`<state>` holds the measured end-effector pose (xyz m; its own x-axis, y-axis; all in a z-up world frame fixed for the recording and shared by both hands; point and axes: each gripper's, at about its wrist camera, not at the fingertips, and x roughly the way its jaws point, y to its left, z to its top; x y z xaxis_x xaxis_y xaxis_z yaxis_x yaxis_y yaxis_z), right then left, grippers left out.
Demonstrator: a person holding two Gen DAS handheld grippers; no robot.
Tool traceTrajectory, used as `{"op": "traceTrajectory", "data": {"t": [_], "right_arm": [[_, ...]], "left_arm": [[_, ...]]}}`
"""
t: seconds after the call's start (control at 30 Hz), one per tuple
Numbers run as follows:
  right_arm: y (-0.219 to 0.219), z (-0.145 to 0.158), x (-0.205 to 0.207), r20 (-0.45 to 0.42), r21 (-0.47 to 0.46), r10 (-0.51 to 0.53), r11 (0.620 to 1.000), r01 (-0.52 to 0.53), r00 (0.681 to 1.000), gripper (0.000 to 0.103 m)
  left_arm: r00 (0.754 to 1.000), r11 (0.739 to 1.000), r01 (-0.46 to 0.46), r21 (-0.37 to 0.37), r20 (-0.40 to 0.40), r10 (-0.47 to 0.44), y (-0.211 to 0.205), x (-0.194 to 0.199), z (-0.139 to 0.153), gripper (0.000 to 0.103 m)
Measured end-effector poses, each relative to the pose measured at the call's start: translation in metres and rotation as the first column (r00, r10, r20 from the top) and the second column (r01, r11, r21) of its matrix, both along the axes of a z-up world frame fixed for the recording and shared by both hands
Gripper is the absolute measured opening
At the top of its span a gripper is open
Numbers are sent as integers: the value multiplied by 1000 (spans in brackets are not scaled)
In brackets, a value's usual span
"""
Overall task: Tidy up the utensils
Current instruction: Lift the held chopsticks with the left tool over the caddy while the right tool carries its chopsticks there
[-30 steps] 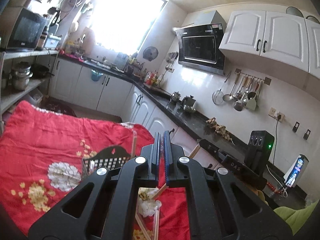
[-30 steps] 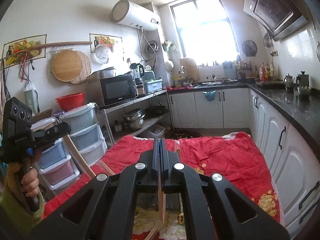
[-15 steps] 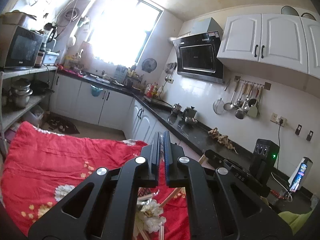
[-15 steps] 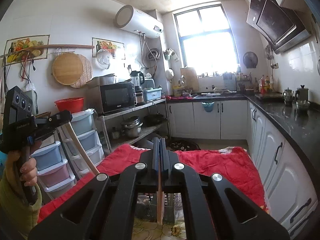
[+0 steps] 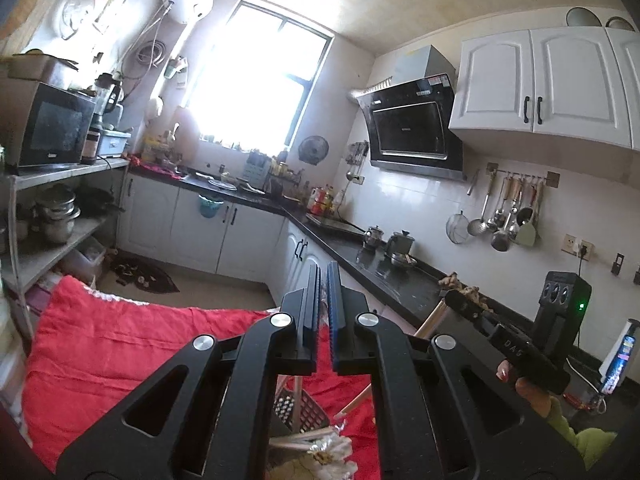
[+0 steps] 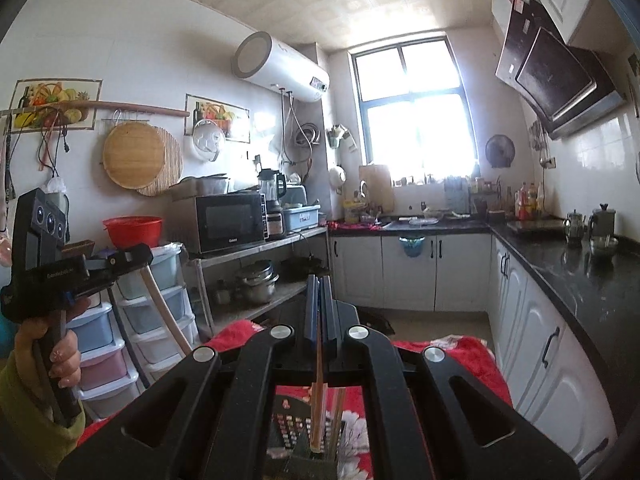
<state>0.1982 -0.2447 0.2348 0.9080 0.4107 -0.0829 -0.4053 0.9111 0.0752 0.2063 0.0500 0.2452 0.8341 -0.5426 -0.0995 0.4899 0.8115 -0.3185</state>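
1. Hidden or cut off: in both wrist views the black gripper bodies cover most of the red floral cloth (image 5: 120, 344). The perforated utensil holder (image 6: 296, 432) shows only through the gaps in the frames, so its full shape cannot be made out. Loose chopsticks (image 5: 298, 438) on the cloth below the left gripper are partly covered, and their number cannot be told.

2. Right gripper (image 6: 319, 304): the two fingers are pressed onto one wooden chopstick (image 6: 318, 396). It runs from between the pads down toward the camera, and its lower end lies over the holder. A second stick (image 6: 339, 404) stands just right of it in the holder.

3. Left gripper (image 5: 323, 300): the fingers stand nearly together with a narrow slit between them. From its own camera nothing can be seen in the slit. In the right wrist view, this gripper (image 6: 136, 258) has a pale stick (image 6: 164, 312) slanting down from its tip; whether the jaws pinch it cannot be told.

4. In the left wrist view, the other gripper (image 5: 460, 304) carries its chopstick (image 5: 430, 318), which slants down toward the holder (image 5: 298, 408).

5. Counts: two grippers, each held by one hand (image 6: 60, 352); one holder; one cloth; one chopstick clearly gripped.
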Motion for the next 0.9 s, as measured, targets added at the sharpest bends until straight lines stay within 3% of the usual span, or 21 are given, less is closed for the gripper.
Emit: {"op": "traceTrajectory", "data": {"t": [0.43, 0.9], "right_arm": [[16, 1, 27, 34, -8, -3, 1000, 4, 999, 1], [32, -36, 52, -54, -24, -4, 1000, 2, 999, 2]], "left_arm": [[999, 999, -38, 2, -30, 39, -3, 27, -17, 1], [992, 998, -53, 29, -114, 56, -6, 51, -59, 1]]}}
